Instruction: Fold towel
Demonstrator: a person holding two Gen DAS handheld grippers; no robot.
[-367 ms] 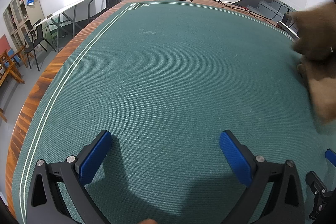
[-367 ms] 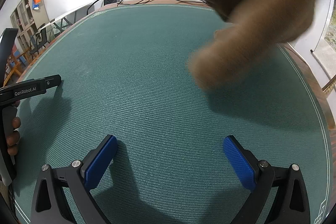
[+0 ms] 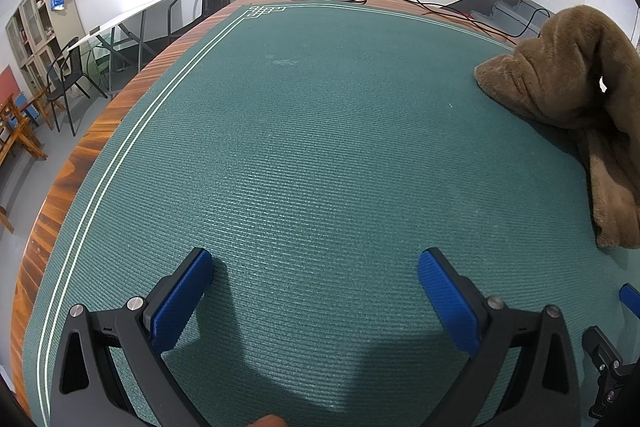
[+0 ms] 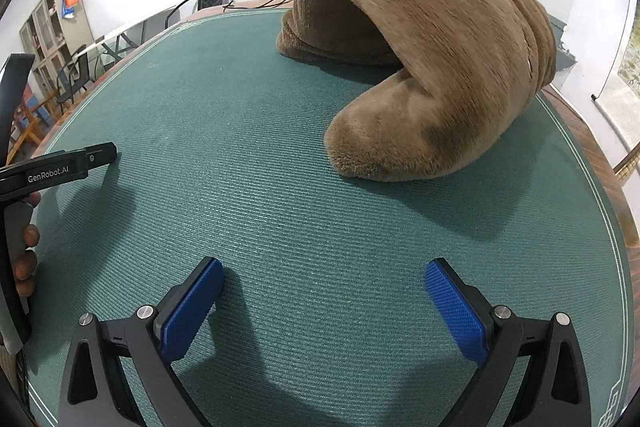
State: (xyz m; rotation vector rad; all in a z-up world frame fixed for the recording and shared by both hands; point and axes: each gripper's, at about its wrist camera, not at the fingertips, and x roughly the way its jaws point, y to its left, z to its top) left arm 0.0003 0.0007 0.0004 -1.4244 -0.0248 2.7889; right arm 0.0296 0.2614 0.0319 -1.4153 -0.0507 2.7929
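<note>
The towel (image 4: 432,67) is heaped unfolded toward the worktop's (image 3: 300,147) far right corner; both the left claw (image 3: 316,291) and right claw (image 4: 324,299) are held apart, empty, ready for grasping its edges.

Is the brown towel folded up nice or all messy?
Messy. The brown towel sits in a humped, crumpled heap on the green mat, not flat or neatly folded.

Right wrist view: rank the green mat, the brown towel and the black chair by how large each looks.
1. green mat, fills most of the frame
2. brown towel, heaped at the mat's far side
3. black chair, looks smallest, but it stands far back, so its real size is unsure
</note>
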